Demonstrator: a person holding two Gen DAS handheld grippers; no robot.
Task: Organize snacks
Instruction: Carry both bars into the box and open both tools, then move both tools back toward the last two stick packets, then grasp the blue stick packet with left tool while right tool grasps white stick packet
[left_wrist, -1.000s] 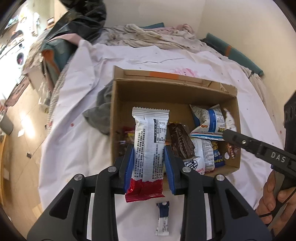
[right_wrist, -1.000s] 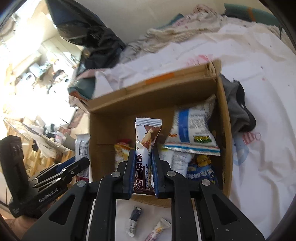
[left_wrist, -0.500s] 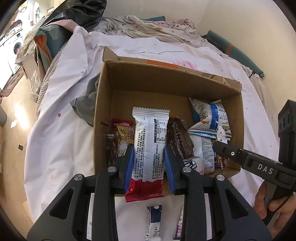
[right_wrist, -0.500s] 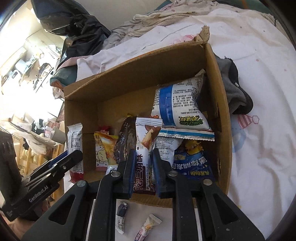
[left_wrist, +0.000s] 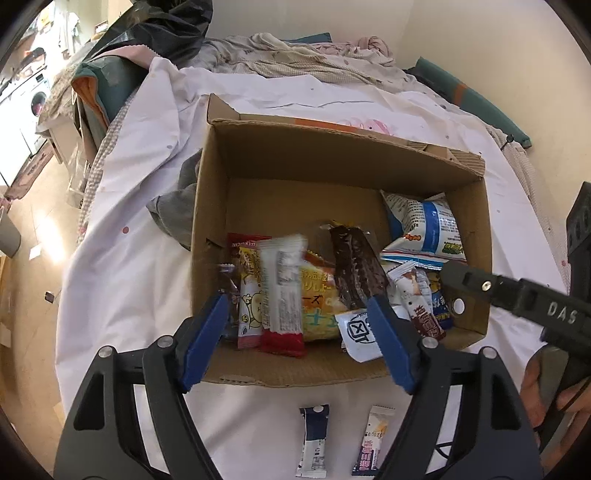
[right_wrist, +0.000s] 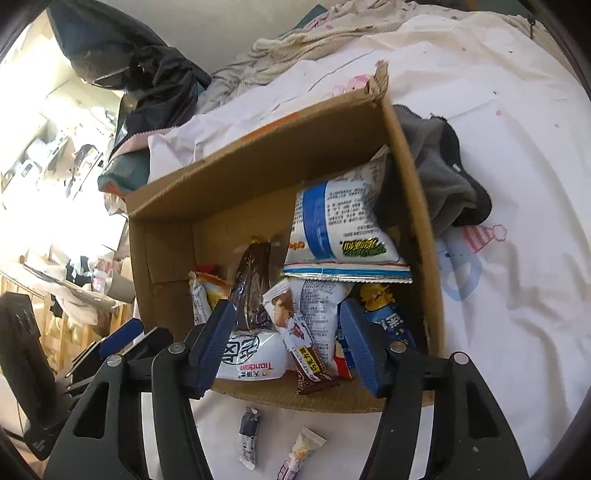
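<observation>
Lying nearest on the white bedsheet (left_wrist: 122, 280), just in front of the cardboard box (left_wrist: 295, 365), were two small sachets: a dark blue one (left_wrist: 313, 439) and a white-and-orange one (left_wrist: 373, 441), side by side and apart from each other.

Left gripper (left_wrist: 301, 341): spread wide over the box's near wall, blue pads clear of any packet, grasping nothing.

Right gripper (right_wrist: 288, 343): likewise released, spread over the box's near wall, nothing between the pads.

Box contents, near to far:
- White wrapper with red end (left_wrist: 282, 297), blurred, inside the box near its front wall, between the left gripper's pads and touching neither.
- Yellow cartoon packet (left_wrist: 248, 295), just left of that wrapper.
- White pouch with black emblem (left_wrist: 360, 332), against the front wall.
- Slim brown-and-white bar (right_wrist: 299, 332), inside the box, leaning among the other packets, its brown end at the front wall.
- Blue packet with yellow cartoon figure (right_wrist: 384, 310), at the front right corner.
- Dark brown wrapped bar (left_wrist: 356, 271), mid-box, tilted.
- Large white-and-blue bag (right_wrist: 343, 225), propped against the right wall.

Outside the box: a grey cloth (left_wrist: 177, 210) bunched against one side wall; rumpled bedding (left_wrist: 295, 59) beyond the far wall.
</observation>
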